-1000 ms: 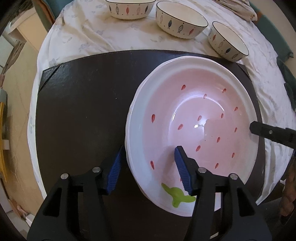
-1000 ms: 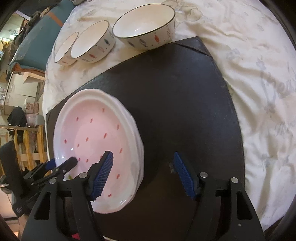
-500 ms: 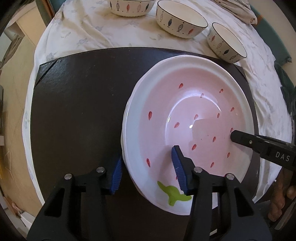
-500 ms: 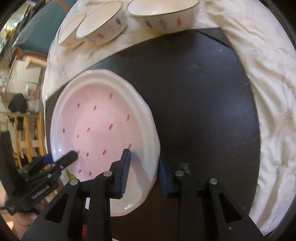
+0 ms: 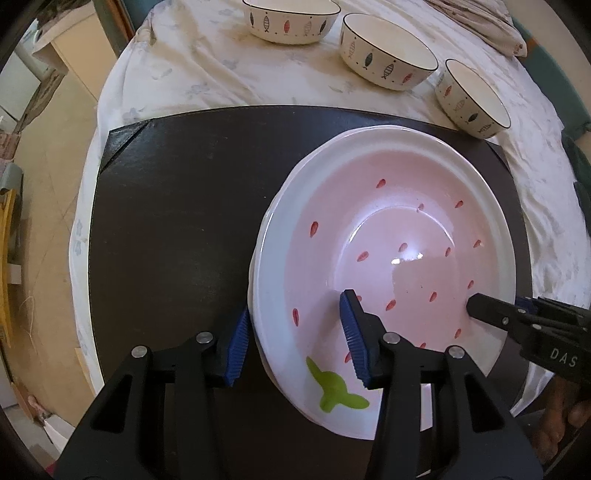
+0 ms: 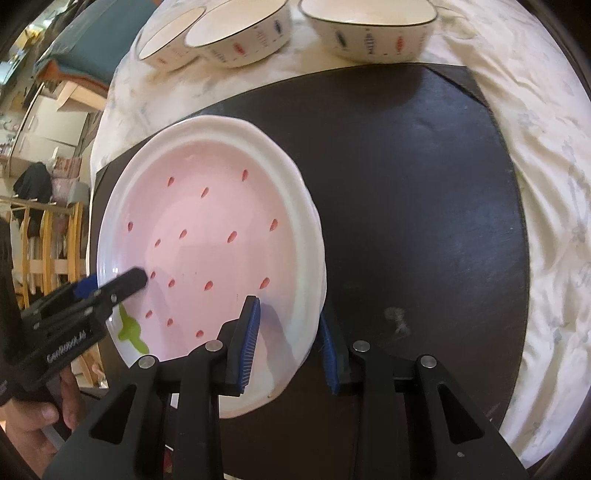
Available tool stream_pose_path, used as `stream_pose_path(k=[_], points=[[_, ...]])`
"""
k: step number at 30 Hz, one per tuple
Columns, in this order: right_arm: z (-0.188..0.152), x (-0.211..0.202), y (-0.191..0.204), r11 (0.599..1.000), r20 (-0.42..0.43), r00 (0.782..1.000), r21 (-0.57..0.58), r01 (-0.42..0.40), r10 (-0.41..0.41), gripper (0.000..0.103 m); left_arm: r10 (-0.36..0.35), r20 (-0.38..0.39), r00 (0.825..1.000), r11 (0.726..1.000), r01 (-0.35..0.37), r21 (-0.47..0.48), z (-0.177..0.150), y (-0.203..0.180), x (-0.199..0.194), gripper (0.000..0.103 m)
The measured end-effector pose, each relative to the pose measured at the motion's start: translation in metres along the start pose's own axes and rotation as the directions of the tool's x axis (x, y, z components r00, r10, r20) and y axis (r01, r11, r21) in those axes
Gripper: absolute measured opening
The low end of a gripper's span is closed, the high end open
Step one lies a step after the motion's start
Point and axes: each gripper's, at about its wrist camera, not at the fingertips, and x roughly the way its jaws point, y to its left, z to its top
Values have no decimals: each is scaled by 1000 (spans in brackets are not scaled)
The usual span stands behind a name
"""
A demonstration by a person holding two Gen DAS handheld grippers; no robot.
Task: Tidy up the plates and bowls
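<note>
A pink plate (image 5: 388, 221) with red seed marks, a white rim and a green leaf sits on a dark mat (image 5: 177, 221); a second white rim shows just under it. My left gripper (image 5: 295, 306) is shut on its left rim, one blue pad outside and one inside. In the right wrist view my right gripper (image 6: 288, 310) is shut on the opposite rim of the same plate (image 6: 207, 221), its pads on either side of the edge. Each view shows the other gripper's black finger reaching over the plate. Three fish-patterned bowls (image 5: 388, 51) stand beyond the mat.
The mat (image 6: 406, 184) lies on a round table under a wrinkled white cloth (image 5: 207, 66). The bowls (image 6: 365, 26) line its far side. A folded cloth (image 5: 480, 26) lies at the back right. The table edge drops to the floor on the left. A hand (image 6: 29, 424) holds the left gripper.
My right gripper slid left over the plate's rim and narrowed from wide open until its pads clamp the edge. The left jaws closed a little on the other rim.
</note>
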Motion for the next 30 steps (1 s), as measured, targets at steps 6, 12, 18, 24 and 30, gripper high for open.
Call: stream_pose_path(k=[6, 12, 18, 24, 30], points=[[2, 1, -6, 1000, -11, 1000, 23, -3, 4, 34, 10, -10, 1000, 1000, -9, 3, 3, -2, 1, 43], [3, 0, -3, 1000, -9, 1000, 14, 7, -7, 36, 24, 38, 999, 1000, -25, 9, 5, -2, -11, 43], [-2, -6, 1, 1000, 20, 999, -5, 27, -27, 36, 89, 83, 993, 993, -95, 73, -1, -11, -16, 43], [-10, -18, -2, 999, 59, 998, 1, 38, -38, 46, 106, 140, 984, 994, -111, 25, -8, 2, -26, 43], [-16, -36, -7, 999, 121, 992, 4, 32, -32, 49, 110, 232, 967, 994, -110, -13, -13, 9, -44, 67]])
